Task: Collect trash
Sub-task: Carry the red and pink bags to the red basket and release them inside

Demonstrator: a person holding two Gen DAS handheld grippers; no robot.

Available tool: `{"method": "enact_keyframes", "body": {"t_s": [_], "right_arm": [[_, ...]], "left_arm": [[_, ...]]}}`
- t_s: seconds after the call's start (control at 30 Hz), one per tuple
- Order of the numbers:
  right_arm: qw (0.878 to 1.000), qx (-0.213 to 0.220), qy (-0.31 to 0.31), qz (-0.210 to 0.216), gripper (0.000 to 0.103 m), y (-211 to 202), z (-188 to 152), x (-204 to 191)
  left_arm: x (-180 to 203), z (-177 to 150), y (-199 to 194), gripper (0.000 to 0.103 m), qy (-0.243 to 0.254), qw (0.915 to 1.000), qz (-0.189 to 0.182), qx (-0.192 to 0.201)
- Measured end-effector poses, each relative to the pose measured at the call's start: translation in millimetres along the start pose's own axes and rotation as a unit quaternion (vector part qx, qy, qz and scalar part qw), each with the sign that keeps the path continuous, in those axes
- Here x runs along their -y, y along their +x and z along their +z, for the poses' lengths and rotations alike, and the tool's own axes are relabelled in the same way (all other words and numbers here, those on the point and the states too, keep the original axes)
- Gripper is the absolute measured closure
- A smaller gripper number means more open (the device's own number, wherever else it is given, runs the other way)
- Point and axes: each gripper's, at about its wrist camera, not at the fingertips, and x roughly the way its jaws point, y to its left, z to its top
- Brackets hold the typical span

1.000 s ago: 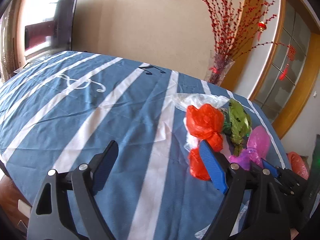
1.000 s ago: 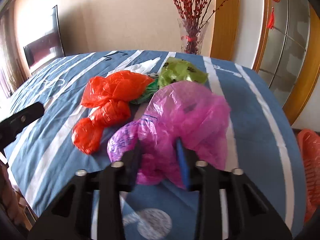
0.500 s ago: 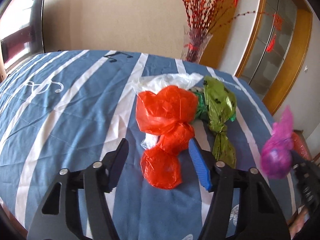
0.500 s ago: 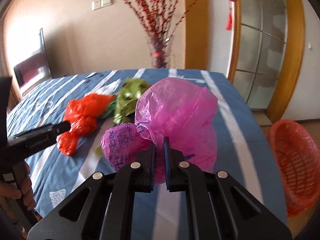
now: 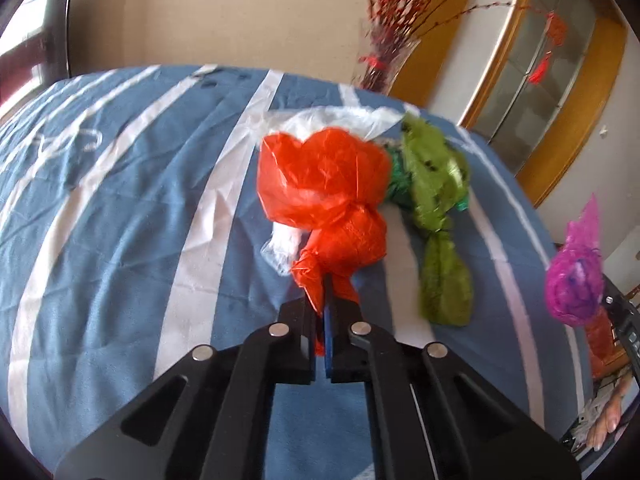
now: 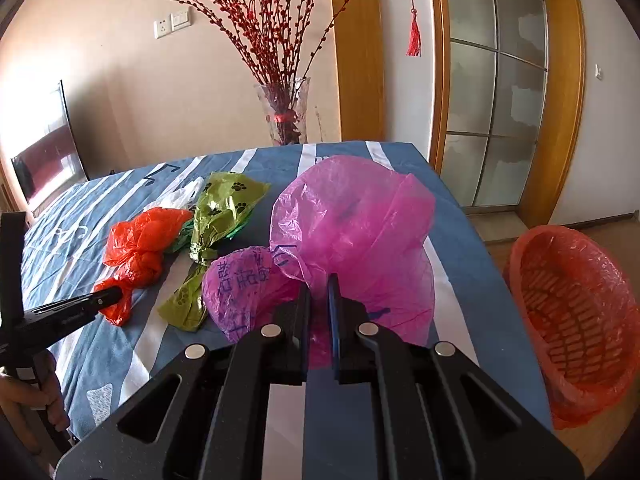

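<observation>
Right now I am pinching the near tail of the orange bag [image 5: 324, 196] with my left gripper [image 5: 325, 304], its jaws pressed together on the twisted plastic while the rest of the bag is lying on the blue striped tablecloth [image 5: 120, 208]. Just beside that bag, touching its far right side, a green bag [image 5: 434, 188] printed with paw marks is stretching toward me, and a clear bag [image 5: 332, 118] is poking out from under both. With my right gripper [image 6: 319, 292] I am holding the pink bag [image 6: 352, 236], jaws closed to a narrow slit on its gathered neck, so that it is billowing up in front of the camera, above the table's right part; I cannot tell whether its lower lobe is touching the cloth. Off the table's right edge, an orange basket [image 6: 576, 320] lined with thin plastic is sitting on the floor. Behind the table a glass vase [image 6: 284, 112] is holding red branches.
</observation>
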Motion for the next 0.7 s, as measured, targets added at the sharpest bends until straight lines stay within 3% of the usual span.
{"method": "enact_keyframes", "body": {"t_s": [0.37,0.7], "right_arm": [[1.000,0.024,0.013,-0.011,0.095,-18,5,19],[0.998,0.042,0.039,-0.040,0.095,-35,8,53]], "left_arm": [[43,11,-56,0.100,0.053,0.9947,-0.054,0.070],[105,17,-82,0.100,0.104,0.9823,-0.123,0.094]]}}
